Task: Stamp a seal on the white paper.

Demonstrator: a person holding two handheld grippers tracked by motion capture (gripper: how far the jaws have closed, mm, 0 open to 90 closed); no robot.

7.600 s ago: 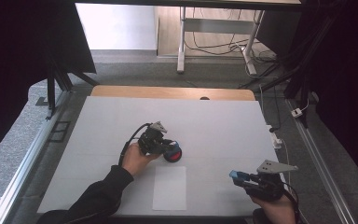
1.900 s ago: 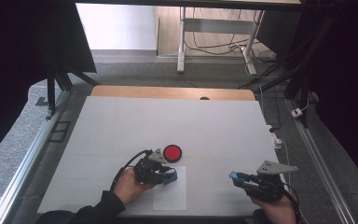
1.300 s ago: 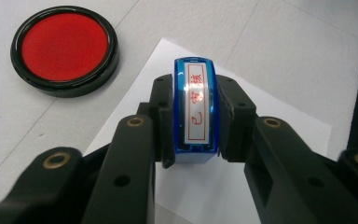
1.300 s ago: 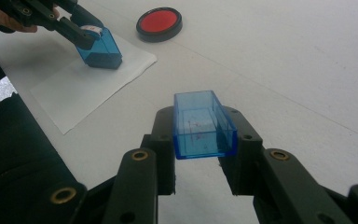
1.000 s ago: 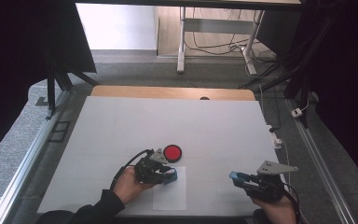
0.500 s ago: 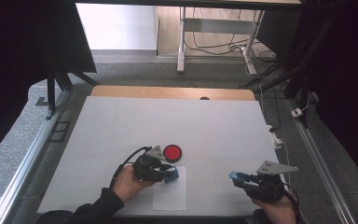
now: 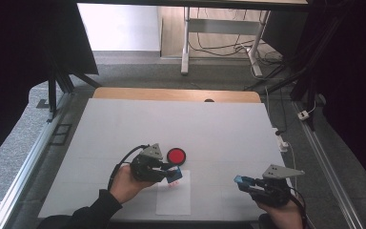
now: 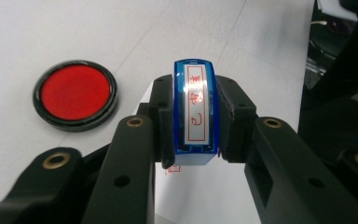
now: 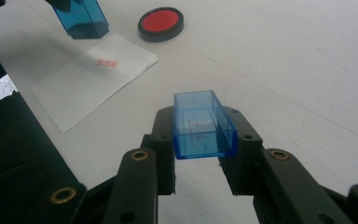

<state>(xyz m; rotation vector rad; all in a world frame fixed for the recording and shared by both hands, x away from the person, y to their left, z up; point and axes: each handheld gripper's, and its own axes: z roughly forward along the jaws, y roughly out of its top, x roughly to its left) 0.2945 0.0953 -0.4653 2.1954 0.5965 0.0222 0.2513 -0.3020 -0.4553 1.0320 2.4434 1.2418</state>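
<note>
The left gripper (image 7: 174,174) is clamped on a blue stamp (image 8: 195,112), held just above the far end of a sheet of paper (image 7: 174,202) that lies at the near edge of the table (image 7: 219,129); in the right gripper view a small red print (image 9: 107,63) already sits on that sheet under the raised stamp. The right gripper (image 9: 200,161), near the right of the table, grips the stamp's clear blue cap (image 9: 201,123), open side up. The step in hand looks like bringing stamp and cap together: lift the stamp straight off the paper so the wet print is not smeared, keep its inked face turned away from the sheet and the tabletop, and line the body up squarely with the cap's mouth before pressing in, since both pieces are slick plastic and a skewed push could pop one from its jaws. The red ink pad (image 7: 176,155) lies just beyond the left gripper, touching nothing; pass on its near side. Between the two grippers the tabletop is bare, and the far half is open as well. The near edge is close to both hands, so work slightly farther in.
</note>
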